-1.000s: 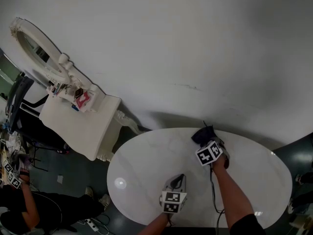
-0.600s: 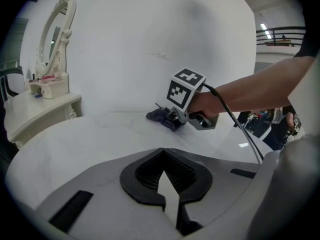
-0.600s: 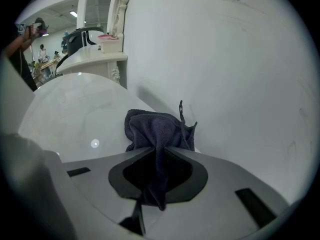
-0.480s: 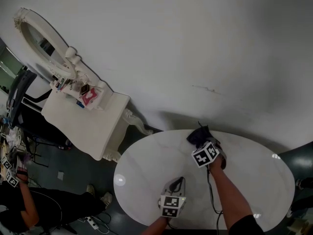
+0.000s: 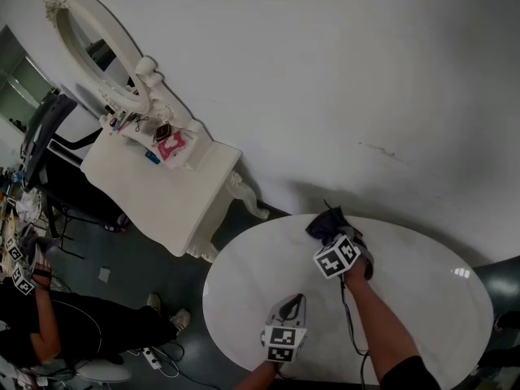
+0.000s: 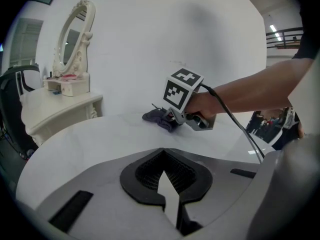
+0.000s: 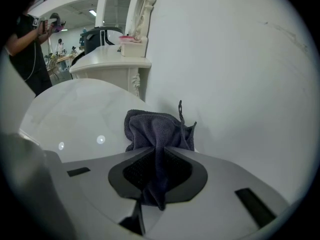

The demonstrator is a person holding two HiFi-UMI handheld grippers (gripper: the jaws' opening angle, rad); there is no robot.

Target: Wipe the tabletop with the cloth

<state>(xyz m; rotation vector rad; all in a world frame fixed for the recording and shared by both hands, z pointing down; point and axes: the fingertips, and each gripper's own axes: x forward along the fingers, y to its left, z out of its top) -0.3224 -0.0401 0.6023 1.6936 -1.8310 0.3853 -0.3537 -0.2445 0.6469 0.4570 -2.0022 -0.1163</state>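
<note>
Two hand-held grippers work over a white oval tabletop [image 5: 422, 299] that stands against a plain white wall [image 5: 325, 96].

The right hand-held gripper [image 5: 331, 238] is clenched on a dark grey cloth [image 7: 157, 126]. A pinched fold runs back between its jaws, and the rest bunches out in front of them. The cloth [image 5: 323, 222] rests on the tabletop at the edge nearest the wall, lying straight ahead of the right hand-held gripper on its wall side. Crumpled as it is, it shows no clear long axis and simply trails from the jaws toward the wall.

The left hand-held gripper [image 5: 291, 305] hovers over the side of the tabletop away from the wall, well apart from the cloth. Its jaws are closed together with nothing between them. Its own camera sees the cloth [image 6: 159, 117] far ahead, beyond the right hand. The right hand is therefore the nearer one and does the wiping, and any stroke would likely run along the wall or pull back from it.

Compared with a second ago, the cloth and the right hand-held gripper sit slightly further along the wall toward the person's left. The left hand-held gripper has scarcely shifted. The head view has swung, so more of the white dressing table [image 5: 162, 193] against the wall is visible.
</note>
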